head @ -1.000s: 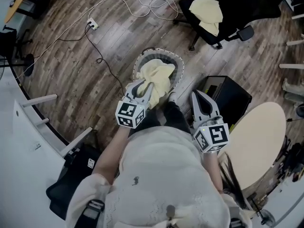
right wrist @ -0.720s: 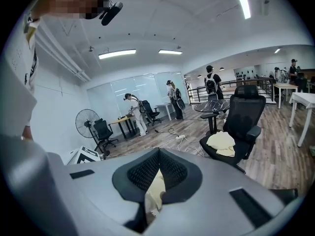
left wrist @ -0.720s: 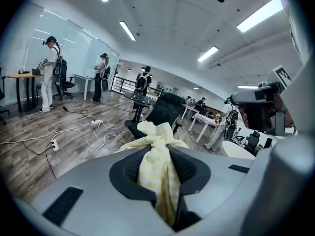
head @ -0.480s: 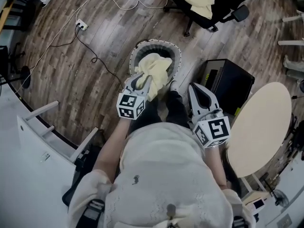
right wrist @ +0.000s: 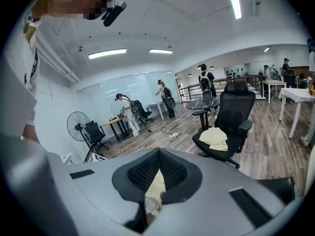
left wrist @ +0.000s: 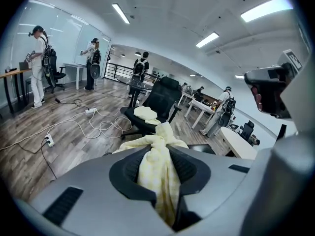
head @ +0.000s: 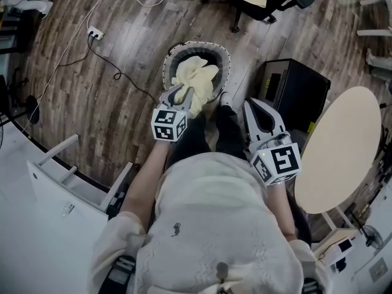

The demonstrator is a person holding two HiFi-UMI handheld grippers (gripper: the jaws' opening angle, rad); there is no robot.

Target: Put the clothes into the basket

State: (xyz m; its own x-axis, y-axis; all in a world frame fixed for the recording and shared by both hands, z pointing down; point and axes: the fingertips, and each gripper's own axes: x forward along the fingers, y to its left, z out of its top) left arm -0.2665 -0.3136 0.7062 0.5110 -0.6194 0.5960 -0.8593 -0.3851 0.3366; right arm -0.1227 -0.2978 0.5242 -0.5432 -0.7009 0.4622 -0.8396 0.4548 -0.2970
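Pale yellow cloth (head: 197, 78): bunched, one end pinched between the jaws of the left gripper (head: 182, 94), which stand narrow and press on the fabric. Rest of the cloth piled in the opening of the basket (head: 197, 44), with a fold lying across the near rim towards the gripper. Contact with the basket's bottom not discernible.

Basket: round, woven rim, dark inside, on the wood floor (head: 122, 103) just ahead of the person's feet.

Right gripper (head: 256, 109): jaws closed tip to tip, nothing held, to the right of the basket and apart from it, above a black box (head: 297, 90).

Round pale table (head: 343, 146): right of the box.

Black office chair (right wrist: 236, 117): beyond the basket, with a second yellow cloth (right wrist: 216, 137) on its seat.

Power strip (head: 95, 34) and white cables (head: 73, 38): on the floor, far left.

Standing people (left wrist: 38, 63): in the background.
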